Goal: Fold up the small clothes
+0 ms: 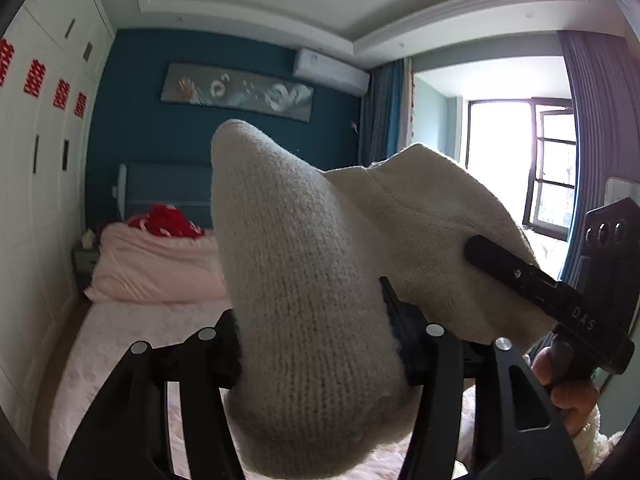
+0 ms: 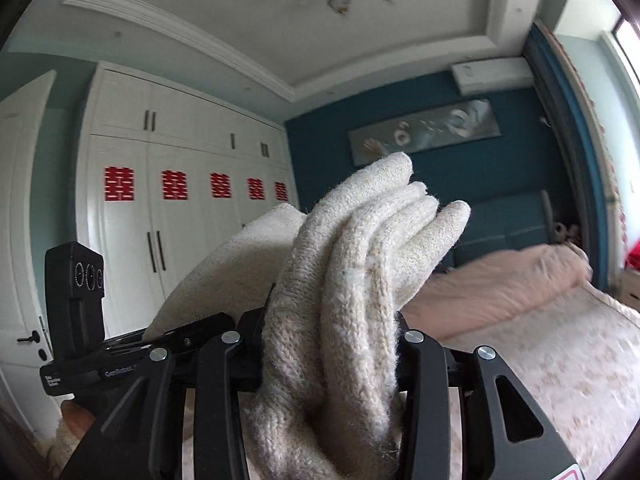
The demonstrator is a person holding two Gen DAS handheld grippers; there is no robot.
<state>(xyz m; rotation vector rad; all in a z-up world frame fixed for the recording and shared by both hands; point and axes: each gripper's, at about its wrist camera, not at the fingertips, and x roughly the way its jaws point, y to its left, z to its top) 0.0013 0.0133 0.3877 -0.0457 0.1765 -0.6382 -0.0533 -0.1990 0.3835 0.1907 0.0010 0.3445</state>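
Filling the centre of both views, the cream knitted wool garment (image 1: 304,280) is lifted above the pink-covered bed (image 1: 132,344). The left hand-held gripper (image 1: 316,340) clamps one bunched part; the right hand-held gripper (image 2: 332,344) clamps several folded layers.

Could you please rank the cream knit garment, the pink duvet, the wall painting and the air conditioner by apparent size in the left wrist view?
1. Cream knit garment, largest, though nearness to the camera inflates it.
2. Pink duvet.
3. Wall painting.
4. Air conditioner, smallest.
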